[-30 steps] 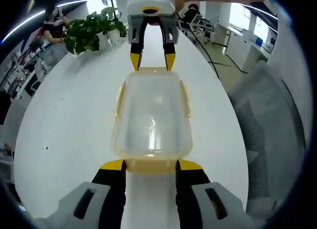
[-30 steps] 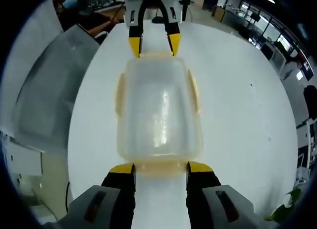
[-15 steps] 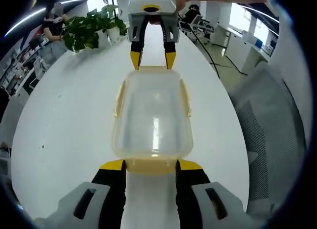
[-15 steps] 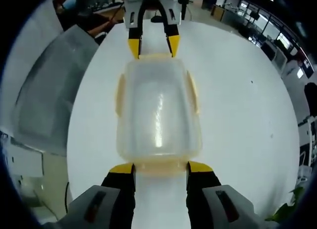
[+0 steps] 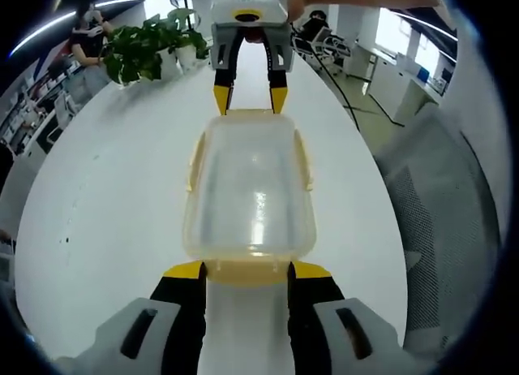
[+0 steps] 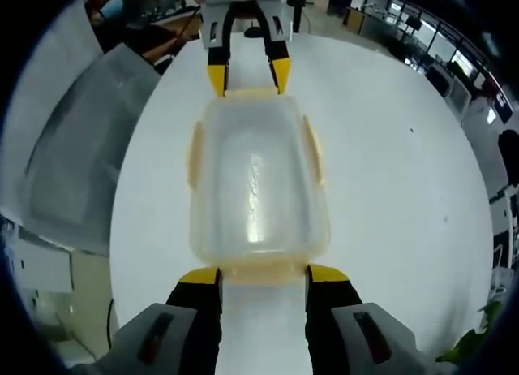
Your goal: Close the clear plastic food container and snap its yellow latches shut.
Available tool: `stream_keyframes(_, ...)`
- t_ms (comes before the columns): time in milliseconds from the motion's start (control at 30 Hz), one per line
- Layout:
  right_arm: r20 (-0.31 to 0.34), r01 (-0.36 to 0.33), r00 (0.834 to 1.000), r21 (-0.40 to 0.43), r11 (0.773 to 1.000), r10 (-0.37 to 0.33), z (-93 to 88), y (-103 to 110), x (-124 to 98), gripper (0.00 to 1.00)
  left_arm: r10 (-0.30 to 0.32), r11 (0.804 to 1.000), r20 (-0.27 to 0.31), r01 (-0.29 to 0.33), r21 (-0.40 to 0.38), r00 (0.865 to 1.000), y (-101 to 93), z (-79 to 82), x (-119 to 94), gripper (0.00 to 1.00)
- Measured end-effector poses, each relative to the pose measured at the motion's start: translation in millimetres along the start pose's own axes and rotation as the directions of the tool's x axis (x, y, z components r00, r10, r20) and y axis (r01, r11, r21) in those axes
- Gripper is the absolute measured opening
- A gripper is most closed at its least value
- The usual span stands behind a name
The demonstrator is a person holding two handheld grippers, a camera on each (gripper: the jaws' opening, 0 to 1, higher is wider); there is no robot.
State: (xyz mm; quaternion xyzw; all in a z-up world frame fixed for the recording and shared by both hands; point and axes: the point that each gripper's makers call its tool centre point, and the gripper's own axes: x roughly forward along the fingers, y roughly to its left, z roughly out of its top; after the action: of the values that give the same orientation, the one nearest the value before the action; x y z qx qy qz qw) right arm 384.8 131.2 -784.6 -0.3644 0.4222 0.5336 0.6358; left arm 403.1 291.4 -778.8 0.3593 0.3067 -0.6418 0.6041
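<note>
A smooth white table [image 5: 113,196] with a rounded edge spreads under everything, matte and bare around its middle. Beyond its edge in the left gripper view stands a grey mesh chair back [image 5: 442,204], coarse-woven; the right gripper view shows the same kind of mesh back [image 6: 77,140] on the other side. Lengthwise on the table sits the container [image 5: 250,188], a clear plastic box with rounded corners, its lid on and its top glossy with a streak of reflected light; it also lies mid-table in the right gripper view [image 6: 255,184]. Soft yellow latches run along its sides: one long-side latch [image 5: 195,164] and its opposite [image 5: 304,160] appear to lie against the walls, though whether they are snapped I cannot tell. The left gripper [image 5: 247,271] has its black, yellow-tipped jaws spread wide, one at each corner of the near end, with that end's yellow latch [image 5: 247,271] between them, not squeezed. The right gripper [image 6: 263,275] stands likewise, jaws apart beside the latch [image 6: 263,271] at its own end. Each gripper appears across the box in the other's view, white-bodied with yellow tips at the far end. A leafy green plant [image 5: 146,50] in a pale pot sits near the table's far edge.
</note>
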Motion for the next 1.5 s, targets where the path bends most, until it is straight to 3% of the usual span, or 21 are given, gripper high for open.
stream_keyframes(633, 0.018, 0.014, 1.0, 0.026, 1.0, -0.015, 1.5, -2, 1, 0.38, 0.001, 1.0, 0.014, -0.001, -0.006, 1.0, 0.1, -4.1, -1, 0.39)
stream_keyframes(667, 0.004, 0.01, 1.0, 0.021, 1.0, -0.01, -1.2, -1, 2, 0.35, 0.001, 1.0, 0.016, -0.001, -0.008, 1.0, -0.3, -4.1, -1, 0.39)
stream_keyframes(800, -0.008, 0.005, 1.0, 0.017, 1.0, -0.005, -5.3, 3, 3, 0.41, 0.013, 1.0, -0.012, -0.013, 0.014, 1.0, -1.6, -11.2, 2, 0.47)
stream_keyframes(867, -0.009, 0.011, 1.0, 0.023, 1.0, -0.01, -8.2, 2, 1, 0.41, 0.02, 1.0, -0.001, -0.02, -0.007, 1.0, -0.1, -12.4, 1, 0.5)
stream_keyframes(1033, 0.008, 0.035, 0.999, 0.062, 0.997, -0.036, -10.4, 1, -11, 0.4, 0.019, 0.998, -0.004, -0.019, -0.057, 1.0, -2.4, -17.0, -8, 0.47)
stream_keyframes(1100, 0.041, 0.054, 0.997, 0.137, 0.989, -0.06, -6.6, 0, -17, 0.4, 0.031, 0.995, 0.005, -0.03, -0.098, 1.0, -4.2, -15.5, -13, 0.44)
stream_keyframes(1200, 0.101, 0.065, 0.99, 0.31, 0.949, -0.101, -1.0, -4, -28, 0.39, 0.067, 0.971, 0.043, -0.055, -0.233, 0.997, -4.5, -10.0, -19, 0.45)
stream_keyframes(1267, 0.114, 0.054, 0.988, 0.366, 0.929, -0.102, 0.7, -3, -30, 0.39, 0.094, 0.937, 0.071, -0.064, -0.343, 0.993, -3.3, -7.2, -21, 0.44)
stream_keyframes(1300, 0.104, 0.06, 0.989, 0.393, 0.917, -0.11, -0.4, -3, -31, 0.39, 0.125, 0.909, 0.051, -0.094, -0.406, 0.991, -1.1, -10.6, -22, 0.44)
stream_keyframes(1367, 0.095, 0.08, 0.987, 0.42, 0.904, -0.131, 1.2, -6, -31, 0.4, 0.154, 0.896, 0.047, -0.12, -0.428, 0.987, -1.5, -10.5, -21, 0.42)
stream_keyframes(1400, 0.096, 0.075, 0.986, 0.457, 0.886, -0.133, 2.7, -5, -30, 0.39, 0.159, 0.88, 0.035, -0.126, -0.458, 0.987, -3.5, -11.4, -20, 0.42)
stream_keyframes(1467, 0.108, 0.08, 0.982, 0.506, 0.859, -0.155, 7.1, -9, -30, 0.4, 0.152, 0.873, 0.022, -0.123, -0.472, 0.988, -7.5, -11.6, -16, 0.41)
stream_keyframes(1500, 0.109, 0.077, 0.981, 0.531, 0.844, -0.158, 9.8, -9, -30, 0.4, 0.169, 0.856, 0.021, -0.136, -0.499, 0.985, -6.2, -11.2, -16, 0.41)
